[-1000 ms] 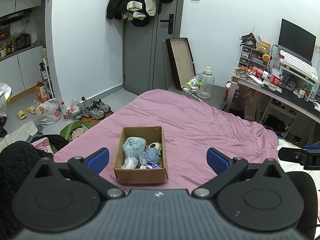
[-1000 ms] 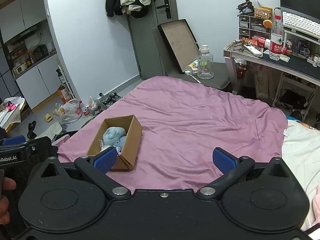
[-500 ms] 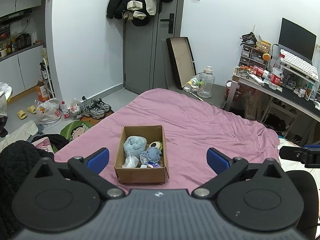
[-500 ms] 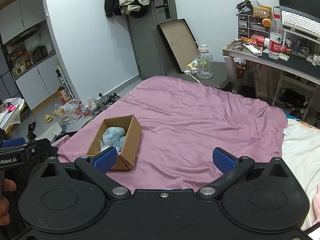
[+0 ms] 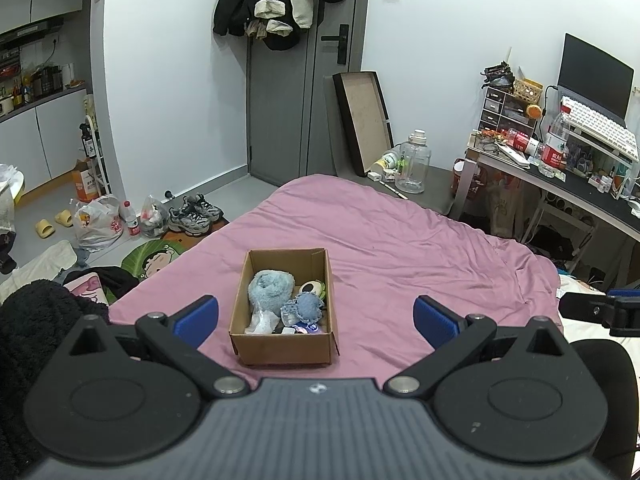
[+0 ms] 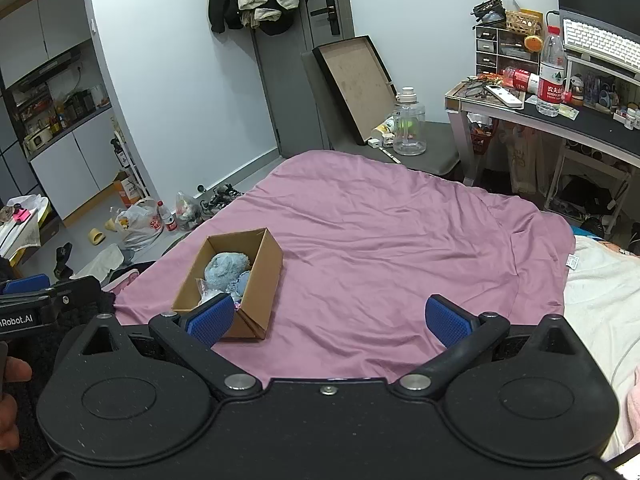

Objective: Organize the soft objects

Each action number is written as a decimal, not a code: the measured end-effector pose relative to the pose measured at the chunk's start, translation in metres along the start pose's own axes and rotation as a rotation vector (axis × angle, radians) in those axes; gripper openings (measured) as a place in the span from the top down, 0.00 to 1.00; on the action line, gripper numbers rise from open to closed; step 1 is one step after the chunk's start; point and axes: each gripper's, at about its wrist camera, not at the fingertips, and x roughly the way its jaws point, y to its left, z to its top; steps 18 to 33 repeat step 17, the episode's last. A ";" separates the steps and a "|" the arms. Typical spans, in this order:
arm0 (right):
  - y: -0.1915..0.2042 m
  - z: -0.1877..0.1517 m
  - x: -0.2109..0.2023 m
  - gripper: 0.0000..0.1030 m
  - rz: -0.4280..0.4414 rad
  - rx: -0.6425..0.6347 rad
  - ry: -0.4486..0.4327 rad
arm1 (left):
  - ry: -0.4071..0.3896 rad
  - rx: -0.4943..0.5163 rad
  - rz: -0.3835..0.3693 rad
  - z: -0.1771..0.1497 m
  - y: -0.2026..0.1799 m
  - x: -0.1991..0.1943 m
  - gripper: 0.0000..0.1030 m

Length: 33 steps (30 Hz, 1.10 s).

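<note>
A brown cardboard box (image 5: 285,345) sits on the pink bedsheet (image 5: 400,256), holding a light blue plush (image 5: 270,286), a smaller blue-grey plush (image 5: 306,307), a round eye-patterned toy (image 5: 312,287) and small packets. The box also shows in the right wrist view (image 6: 260,280), left of centre. My left gripper (image 5: 316,318) is open and empty, held just short of the box with its jaws wider than the box. My right gripper (image 6: 330,320) is open and empty, to the right of the box above bare sheet.
A white blanket (image 6: 600,280) lies at the bed's right edge. A desk (image 5: 580,188) with keyboard and bottles stands right. A water jug (image 5: 414,166) and a leaning tray (image 5: 364,120) are behind the bed. Shoes and bags (image 5: 152,216) lie on the floor left.
Both grippers have stayed almost still and open; the view has shifted only slightly. The box and toys have not moved.
</note>
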 end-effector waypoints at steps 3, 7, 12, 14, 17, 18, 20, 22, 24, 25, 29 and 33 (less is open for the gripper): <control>0.000 0.000 0.000 0.00 0.000 0.001 0.001 | 0.001 0.000 0.001 0.000 0.000 0.000 0.00; 0.000 -0.001 0.002 0.00 0.000 0.004 0.002 | 0.004 0.002 0.000 -0.002 0.001 0.001 0.00; 0.001 -0.003 0.005 0.00 -0.001 0.005 0.008 | -0.001 0.002 -0.002 -0.004 0.001 0.002 0.00; 0.001 -0.005 0.006 0.00 -0.001 0.006 0.011 | -0.001 0.004 -0.004 -0.005 0.001 0.002 0.00; 0.002 -0.006 0.007 0.00 -0.003 0.007 0.015 | -0.001 0.004 -0.004 -0.005 0.001 0.003 0.00; 0.002 -0.006 0.007 0.00 -0.003 0.007 0.015 | -0.001 0.004 -0.004 -0.005 0.001 0.003 0.00; 0.002 -0.006 0.007 0.00 -0.003 0.007 0.015 | -0.001 0.004 -0.004 -0.005 0.001 0.003 0.00; 0.002 -0.006 0.007 0.00 -0.003 0.007 0.015 | -0.001 0.004 -0.004 -0.005 0.001 0.003 0.00; 0.002 -0.006 0.007 0.00 -0.003 0.007 0.015 | -0.001 0.004 -0.004 -0.005 0.001 0.003 0.00; 0.002 -0.006 0.007 0.00 -0.003 0.007 0.015 | -0.001 0.004 -0.004 -0.005 0.001 0.003 0.00; 0.002 -0.006 0.007 0.00 -0.003 0.007 0.015 | -0.001 0.004 -0.004 -0.005 0.001 0.003 0.00; 0.002 -0.006 0.007 0.00 -0.003 0.007 0.015 | -0.001 0.004 -0.004 -0.005 0.001 0.003 0.00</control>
